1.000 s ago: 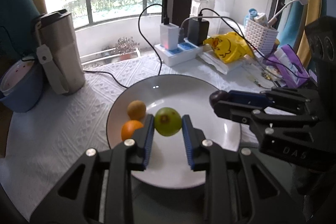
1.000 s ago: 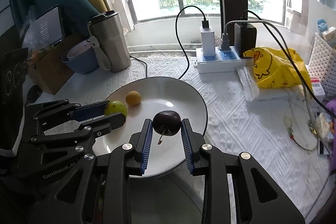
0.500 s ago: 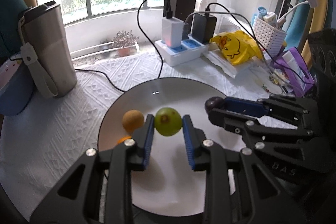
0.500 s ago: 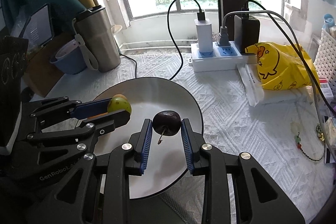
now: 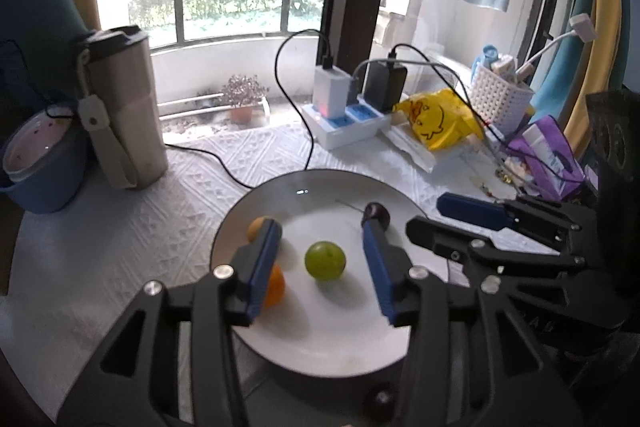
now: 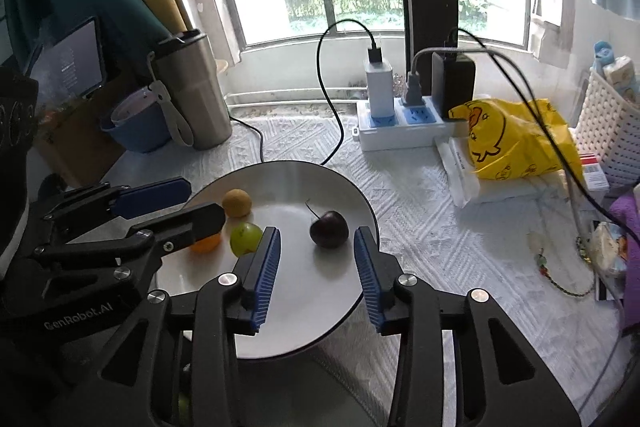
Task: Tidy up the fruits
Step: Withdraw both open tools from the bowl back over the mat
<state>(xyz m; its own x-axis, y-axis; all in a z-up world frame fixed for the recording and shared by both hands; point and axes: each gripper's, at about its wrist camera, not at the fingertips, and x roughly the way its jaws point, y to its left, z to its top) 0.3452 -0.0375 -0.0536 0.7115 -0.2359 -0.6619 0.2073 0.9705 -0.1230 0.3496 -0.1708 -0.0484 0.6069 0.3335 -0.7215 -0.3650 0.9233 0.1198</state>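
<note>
1. White and glossy, the round ceramic plate (image 6: 352, 211) stands on the counter, which is covered by a textured white cloth (image 6: 420, 227), and all four fruits lie on it.
2. The left gripper (image 5: 322, 267) has just been opening its jaws. The round green fruit (image 5: 325, 261) now rests free on the plate between the two blue pads, and neither pad touches it.
3. The right gripper (image 6: 316, 259) has just been opening its jaws too. The dark purple cherry with its thin stem (image 6: 329, 229) lies on the plate between the tips, a little toward 12 o'clock from them, with a clear gap on each side.
4. In the right wrist view, the small yellow-brown round fruit (image 6: 237, 203) sits at about 10 o'clock from the cherry. The orange citrus fruit (image 6: 206, 245) is half hidden under the left gripper's finger, just beside the green fruit.
5. The cherry stem points up toward 11 o'clock, away from the right jaws.
6. My judgement: both fruits are already placed, so the coming move is probably a retreat straight back toward 6 o'clock. Each fruit lies directly ahead of its own open jaws, so a sideways move could push a round fruit and make it roll.
</note>
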